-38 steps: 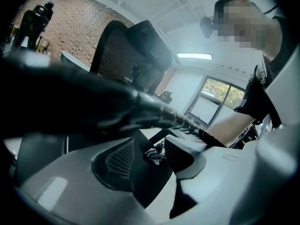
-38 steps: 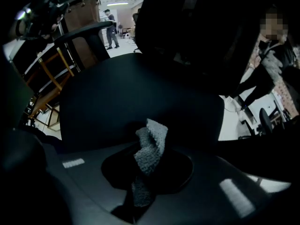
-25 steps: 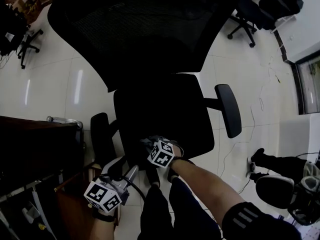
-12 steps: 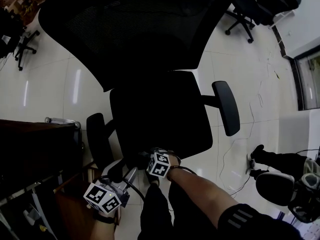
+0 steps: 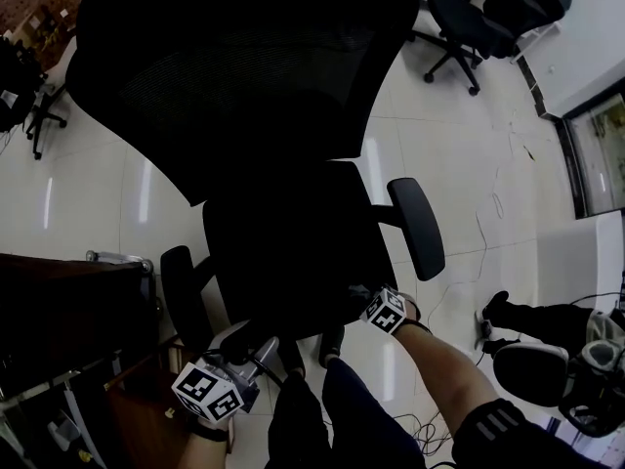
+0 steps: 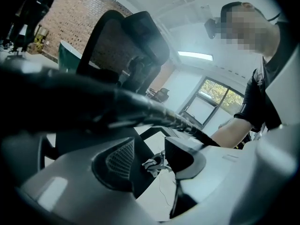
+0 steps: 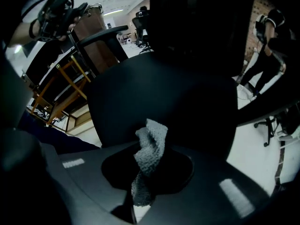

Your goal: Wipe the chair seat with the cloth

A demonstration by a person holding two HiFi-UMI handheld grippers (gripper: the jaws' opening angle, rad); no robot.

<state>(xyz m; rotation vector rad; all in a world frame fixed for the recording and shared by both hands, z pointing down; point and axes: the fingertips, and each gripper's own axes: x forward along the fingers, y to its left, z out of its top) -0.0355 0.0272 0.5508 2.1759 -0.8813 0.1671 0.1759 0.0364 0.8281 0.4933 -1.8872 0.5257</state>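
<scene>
The black office chair's seat (image 5: 293,247) fills the middle of the head view, dark and hard to read. My right gripper (image 5: 376,308) is at the seat's front right corner, just below the right armrest (image 5: 417,228). In the right gripper view it (image 7: 146,175) is shut on a grey terry cloth (image 7: 150,153), which sticks up from the jaws in front of the seat (image 7: 164,97). My left gripper (image 5: 256,352) hangs off the seat's front left edge, near my legs. Its jaws (image 6: 151,165) stand open with nothing between them.
The tall mesh backrest (image 5: 234,66) rises behind the seat, and the left armrest (image 5: 181,296) is at the seat's left. A dark wooden desk (image 5: 68,301) stands close on the left. Other chairs (image 5: 459,22) stand far right, with a floor cable (image 5: 488,213) nearer.
My right gripper has slid with the cloth along the seat's front edge, from the middle to the front right corner. The left gripper has stayed in place.
</scene>
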